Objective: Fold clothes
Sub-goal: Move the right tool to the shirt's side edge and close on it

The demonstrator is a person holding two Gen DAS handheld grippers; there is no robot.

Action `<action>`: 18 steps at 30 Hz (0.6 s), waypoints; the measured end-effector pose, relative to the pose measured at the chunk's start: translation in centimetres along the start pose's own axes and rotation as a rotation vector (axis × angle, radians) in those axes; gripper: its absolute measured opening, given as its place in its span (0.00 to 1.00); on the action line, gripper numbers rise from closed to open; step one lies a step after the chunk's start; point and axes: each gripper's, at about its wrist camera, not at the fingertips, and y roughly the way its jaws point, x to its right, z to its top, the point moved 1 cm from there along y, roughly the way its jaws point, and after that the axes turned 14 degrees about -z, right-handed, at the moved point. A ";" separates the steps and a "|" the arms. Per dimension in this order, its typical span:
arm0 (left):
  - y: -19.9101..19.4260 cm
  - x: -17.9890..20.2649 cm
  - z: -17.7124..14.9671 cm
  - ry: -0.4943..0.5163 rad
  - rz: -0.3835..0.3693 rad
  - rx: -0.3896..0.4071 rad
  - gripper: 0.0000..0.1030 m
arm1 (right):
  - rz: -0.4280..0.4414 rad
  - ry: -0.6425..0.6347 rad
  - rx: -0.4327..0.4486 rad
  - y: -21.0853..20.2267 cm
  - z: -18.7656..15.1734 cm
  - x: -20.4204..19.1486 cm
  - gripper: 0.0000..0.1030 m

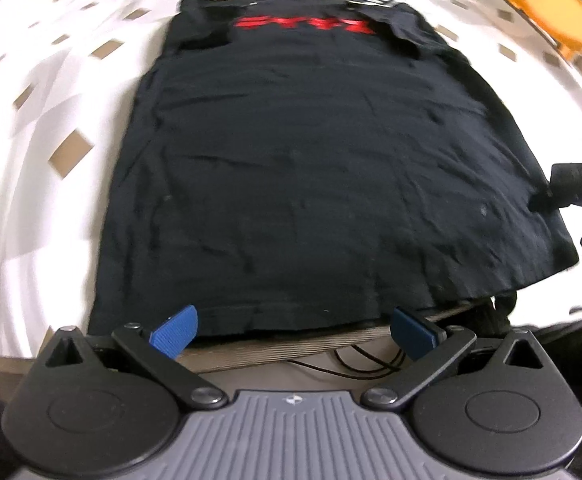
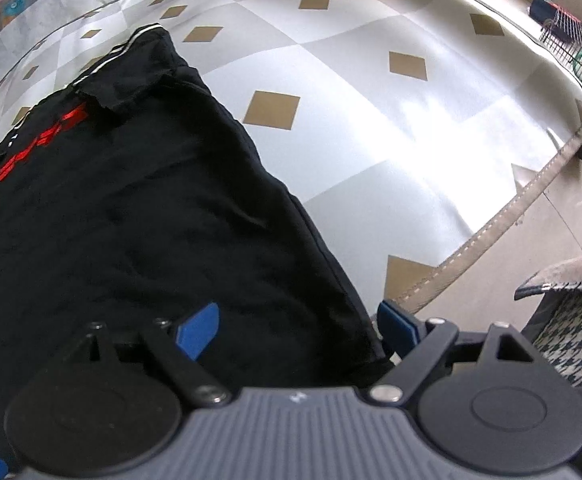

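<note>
A black shirt [image 1: 311, 168] lies flat on the table [image 1: 51, 92], its red print at the far end. The left gripper [image 1: 293, 330] hovers at the near hem, its 2 blue pads [image 1: 175, 330] spread wide, holding nothing. The right gripper [image 2: 297, 334] points steeply down over the shirt's near right corner, jaws wide, straddling the side edge without pressing it.

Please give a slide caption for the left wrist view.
Open left tongs at the hem of a black T-shirt.
</note>
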 end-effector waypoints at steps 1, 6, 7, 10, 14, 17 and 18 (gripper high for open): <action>-0.1 -0.2 0.1 -0.013 0.003 0.003 1.00 | 0.001 0.002 0.001 0.2 0.0 0.0 0.83; 0.0 -0.5 0.2 -0.019 0.042 0.016 1.00 | -0.018 0.001 0.007 0.9 -0.1 -0.1 0.81; 0.1 -0.5 0.2 -0.020 0.041 0.013 1.00 | -0.018 -0.001 0.006 1.3 0.1 -0.4 0.79; 0.3 -0.5 0.2 -0.022 0.036 0.003 1.00 | -0.023 -0.022 0.028 1.6 -0.2 -0.9 0.76; 0.6 -0.2 0.2 -0.007 0.038 -0.007 1.00 | -0.009 -0.033 0.062 1.5 -0.1 -1.3 0.68; 0.8 -0.1 0.2 -0.001 0.040 -0.015 1.00 | 0.019 -0.064 0.091 1.1 -0.1 -1.8 0.49; 0.9 -0.1 0.2 -0.001 0.042 -0.016 1.00 | 0.025 -0.071 0.097 1.1 0.0 -2.0 0.42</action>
